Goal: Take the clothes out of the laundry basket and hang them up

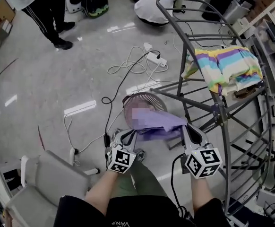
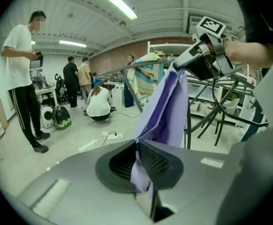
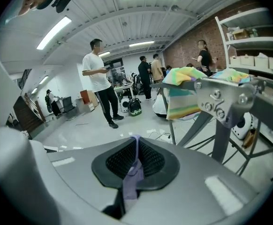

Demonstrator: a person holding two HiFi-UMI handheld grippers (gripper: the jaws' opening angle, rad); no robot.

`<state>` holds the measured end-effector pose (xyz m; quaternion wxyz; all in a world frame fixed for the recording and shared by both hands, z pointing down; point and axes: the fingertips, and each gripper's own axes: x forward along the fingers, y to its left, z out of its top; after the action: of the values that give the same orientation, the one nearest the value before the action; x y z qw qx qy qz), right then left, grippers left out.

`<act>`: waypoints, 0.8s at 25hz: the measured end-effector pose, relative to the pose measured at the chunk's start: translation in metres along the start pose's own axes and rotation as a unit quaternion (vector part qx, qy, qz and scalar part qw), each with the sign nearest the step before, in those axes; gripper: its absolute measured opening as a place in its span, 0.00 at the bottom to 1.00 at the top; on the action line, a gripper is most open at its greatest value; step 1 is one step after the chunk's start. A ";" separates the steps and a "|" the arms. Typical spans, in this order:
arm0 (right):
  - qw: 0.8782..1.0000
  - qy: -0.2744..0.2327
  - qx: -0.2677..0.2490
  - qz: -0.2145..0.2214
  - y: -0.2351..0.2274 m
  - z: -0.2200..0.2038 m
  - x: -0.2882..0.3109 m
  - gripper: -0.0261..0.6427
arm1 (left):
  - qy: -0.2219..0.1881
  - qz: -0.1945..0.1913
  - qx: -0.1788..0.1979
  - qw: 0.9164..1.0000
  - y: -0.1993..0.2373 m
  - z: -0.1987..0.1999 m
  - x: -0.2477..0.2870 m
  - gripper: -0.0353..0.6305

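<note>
When taken from the head view: purple garment (image 1: 158, 124), stretched between left gripper (image 1: 128, 135) and right gripper (image 1: 190, 130), raised above the laundry basket (image 1: 137, 97) and just beside the drying rack (image 1: 222, 126), where a striped cloth (image 1: 227, 67) already hangs. The two-point hold probably keeps it spread for draping.
Left gripper view: jaws pinched on one edge, fabric running up to the other gripper.
Right gripper view: jaws clamped on a thin fold, rack rail close ahead.
</note>
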<state>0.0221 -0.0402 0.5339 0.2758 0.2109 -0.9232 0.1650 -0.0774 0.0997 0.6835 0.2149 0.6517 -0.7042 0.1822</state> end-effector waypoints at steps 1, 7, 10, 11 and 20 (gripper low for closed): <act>1.000 -0.003 0.003 0.002 0.001 0.001 -0.005 0.07 | -0.006 0.005 0.005 1.000 0.003 0.006 -0.009 0.08; 1.000 -0.021 -0.005 0.010 0.002 0.016 -0.034 0.07 | -0.026 0.017 0.042 0.999 0.010 0.051 -0.045 0.08; 1.000 -0.024 -0.010 0.013 0.004 0.021 -0.047 0.07 | -0.028 0.019 0.054 0.998 0.010 0.073 -0.058 0.08; 1.000 -0.025 -0.012 0.012 0.003 0.023 -0.051 0.07 | -0.030 0.020 0.057 0.998 0.011 0.082 -0.062 0.08; 0.998 -0.053 -0.022 0.004 0.001 0.063 -0.097 0.07 | -0.070 0.031 0.103 0.992 0.031 0.188 -0.114 0.07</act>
<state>0.0670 -0.0372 0.4274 0.2305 0.2098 -0.9406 0.1346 -0.1136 0.0975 0.4645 0.0906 0.6596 -0.7148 0.2142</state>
